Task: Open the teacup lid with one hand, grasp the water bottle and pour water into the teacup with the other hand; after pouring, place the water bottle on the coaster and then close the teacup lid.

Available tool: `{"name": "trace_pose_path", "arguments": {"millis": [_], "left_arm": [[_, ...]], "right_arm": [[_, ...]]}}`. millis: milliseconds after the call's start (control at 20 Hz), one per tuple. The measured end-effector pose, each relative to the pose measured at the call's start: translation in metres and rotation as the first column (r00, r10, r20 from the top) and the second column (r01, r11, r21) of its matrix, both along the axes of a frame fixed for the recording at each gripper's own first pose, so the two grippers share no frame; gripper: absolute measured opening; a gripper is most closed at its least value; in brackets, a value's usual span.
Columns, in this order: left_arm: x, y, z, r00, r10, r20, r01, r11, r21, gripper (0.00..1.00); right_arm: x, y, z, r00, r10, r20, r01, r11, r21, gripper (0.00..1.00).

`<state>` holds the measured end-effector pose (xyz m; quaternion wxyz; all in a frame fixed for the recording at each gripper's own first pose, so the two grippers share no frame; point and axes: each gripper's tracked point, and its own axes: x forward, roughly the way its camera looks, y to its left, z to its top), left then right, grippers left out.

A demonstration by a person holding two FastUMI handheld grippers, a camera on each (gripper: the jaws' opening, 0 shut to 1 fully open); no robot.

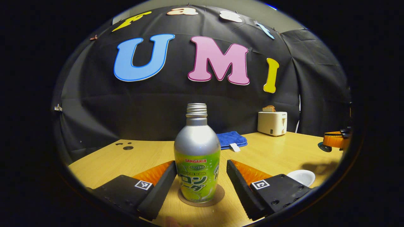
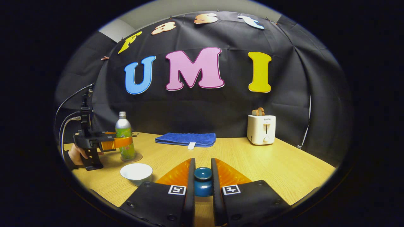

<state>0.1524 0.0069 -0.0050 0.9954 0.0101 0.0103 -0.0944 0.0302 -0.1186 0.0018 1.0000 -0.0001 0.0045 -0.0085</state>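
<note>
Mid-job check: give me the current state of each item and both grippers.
water bottle: upright on coaster, uncapped
teacup: open, lid off
teacup lid: held off the cup
left gripper: open around bottle
right gripper: shut on lid
toaster: bread up

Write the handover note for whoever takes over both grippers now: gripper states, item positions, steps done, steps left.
Left gripper: open, fingers either side of the water bottle, which stands on the coaster.
Right gripper: shut on the teacup lid, held off the cup.
Teacup: uncovered on the table.
Done: lid off, bottle on coaster; pouring cannot be confirmed.
Left: draw the left gripper clear, put the lid back.
</note>
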Motion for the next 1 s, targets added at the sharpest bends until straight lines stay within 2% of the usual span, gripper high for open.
{"name": "trace_pose_path", "arguments": {"millis": [200, 450, 600, 750, 1000], "left_arm": [[-0.033, 0.011, 0.007, 0.999, 0.031, 0.038, -0.03, 0.999, -0.022, 0.98], [-0.061, 0.027, 0.005, 0.998, 0.049, 0.035, -0.048, 0.999, -0.016, 0.98], [-0.066, 0.051, 0.004, 0.991, 0.128, 0.031, -0.128, 0.992, -0.018, 0.98], [-0.071, 0.05, 0.004, 0.99, 0.135, 0.028, -0.134, 0.991, -0.018, 0.98], [-0.073, 0.063, 0.004, 0.981, 0.192, 0.024, -0.192, 0.981, -0.018, 0.98]], "right_arm": [[-0.003, 0.002, -0.001, 1.0, 0.005, 0.0, -0.005, 1.0, 0.0, 0.27], [-0.012, 0.008, 0.0, 1.0, 0.011, 0.002, -0.011, 1.0, -0.001, 0.27], [-0.013, 0.023, -0.001, 1.0, 0.022, -0.003, -0.022, 1.0, 0.002, 0.27], [-0.01, 0.068, -0.006, 0.993, 0.114, -0.037, -0.113, 0.993, 0.041, 0.27], [0.009, 0.118, -0.004, 0.976, 0.204, -0.078, -0.205, 0.979, -0.006, 0.27]]}}
